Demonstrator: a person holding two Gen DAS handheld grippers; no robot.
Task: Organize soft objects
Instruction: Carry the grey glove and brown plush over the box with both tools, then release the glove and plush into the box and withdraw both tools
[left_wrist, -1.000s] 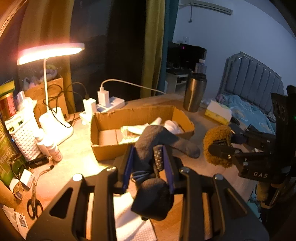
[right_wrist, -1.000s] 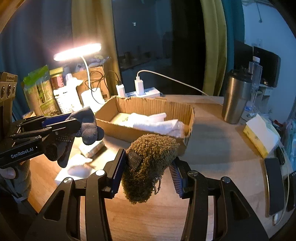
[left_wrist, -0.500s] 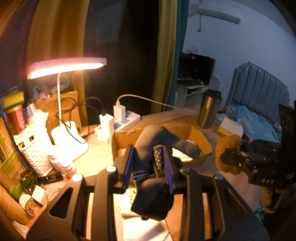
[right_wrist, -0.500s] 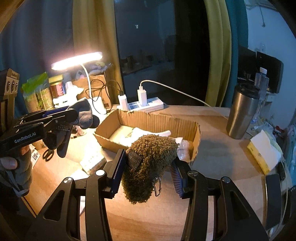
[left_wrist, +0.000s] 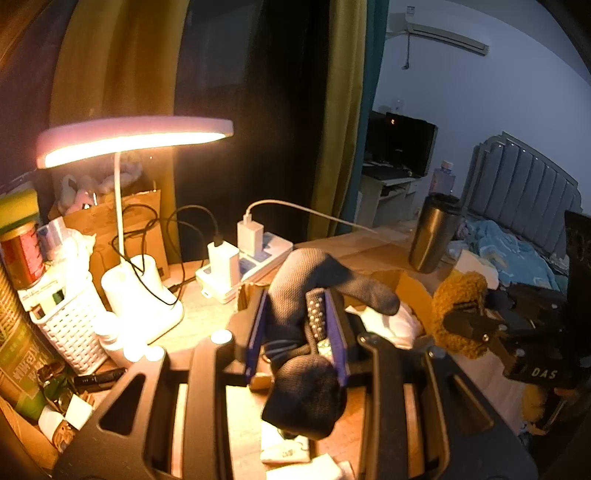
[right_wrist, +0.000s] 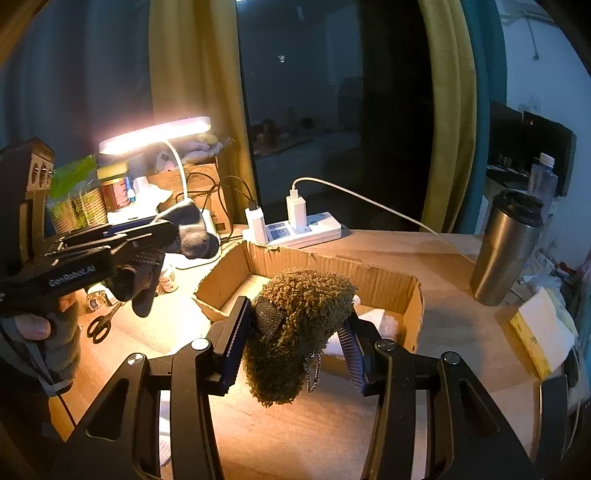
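Observation:
My left gripper (left_wrist: 297, 332) is shut on a dark grey knit glove (left_wrist: 306, 280), held up in the air above the desk; it also shows in the right wrist view (right_wrist: 184, 236) at the left. My right gripper (right_wrist: 295, 336) is shut on a brown fuzzy plush pouch (right_wrist: 295, 317) with a small chain, held above the near side of an open cardboard box (right_wrist: 373, 284). The box holds white soft items (right_wrist: 376, 321). In the left wrist view the pouch (left_wrist: 456, 302) hangs at the right, over the box's right end (left_wrist: 410, 291).
A lit desk lamp (left_wrist: 133, 136) stands at the left with a white basket (left_wrist: 70, 325), jars and cables. A power strip (right_wrist: 303, 229) lies behind the box. A steel tumbler (right_wrist: 506, 247) and a tissue pack (right_wrist: 543, 332) stand right. Scissors (right_wrist: 101, 325) lie left.
Both grippers have risen and tilted up, still holding the glove and the pouch. The box now sits lower and further under them in both views.

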